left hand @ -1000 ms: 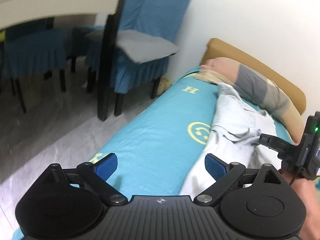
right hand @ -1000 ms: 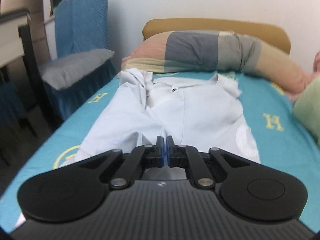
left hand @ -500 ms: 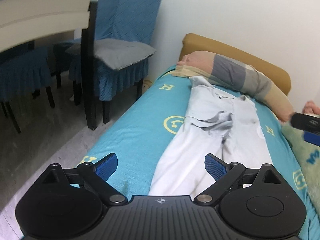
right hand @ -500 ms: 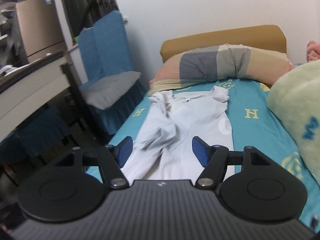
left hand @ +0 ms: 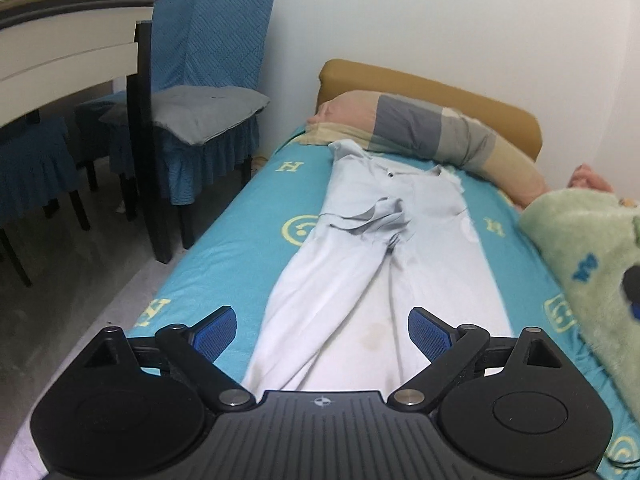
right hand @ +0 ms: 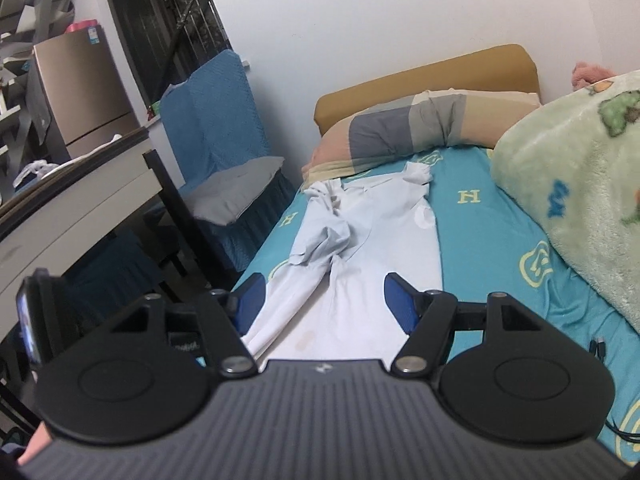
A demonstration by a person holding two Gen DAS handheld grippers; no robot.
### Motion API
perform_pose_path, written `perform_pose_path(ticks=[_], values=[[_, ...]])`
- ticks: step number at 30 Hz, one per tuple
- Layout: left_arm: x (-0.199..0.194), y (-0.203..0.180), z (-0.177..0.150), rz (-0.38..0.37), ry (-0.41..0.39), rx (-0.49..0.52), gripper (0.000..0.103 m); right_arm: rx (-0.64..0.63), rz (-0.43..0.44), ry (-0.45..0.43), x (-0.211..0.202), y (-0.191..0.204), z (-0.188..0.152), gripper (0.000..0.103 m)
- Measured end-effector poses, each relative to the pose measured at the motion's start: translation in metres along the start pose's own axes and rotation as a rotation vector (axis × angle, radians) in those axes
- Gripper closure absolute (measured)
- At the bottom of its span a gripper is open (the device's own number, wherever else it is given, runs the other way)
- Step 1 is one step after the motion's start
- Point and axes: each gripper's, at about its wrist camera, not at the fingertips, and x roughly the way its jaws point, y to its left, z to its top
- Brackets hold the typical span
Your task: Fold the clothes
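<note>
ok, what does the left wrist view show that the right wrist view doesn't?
Only the left wrist view: the left gripper, open above the hem of the white shirt, and the smiley print in full.

Only the right wrist view: the right gripper, open, a brown cabinet, a dark barred window, and a black device at the left edge.

Both: the shirt lying lengthwise on the teal sheet with one sleeve bunched across the chest, the striped pillow, the green blanket, the blue chair.

White wall (left hand: 400, 12), blue-covered chair (left hand: 208, 80), bed (left hand: 240, 216).
</note>
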Motion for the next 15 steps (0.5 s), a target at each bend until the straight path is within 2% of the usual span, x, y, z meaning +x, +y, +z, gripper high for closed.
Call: perform_pose_path(ticks=[9, 15], values=[[0.01, -0.001, -0.001, 0.029, 0.029, -0.021, 0.009, 0.032, -0.014, -0.015, -0.002, -0.015, 0.004, 0.036], [0.039, -0.004, 0.004, 0.029, 0.097, -0.049, 0.009, 0.091, -0.01, -0.014, -0.001, -0.032, 0.008, 0.036]])
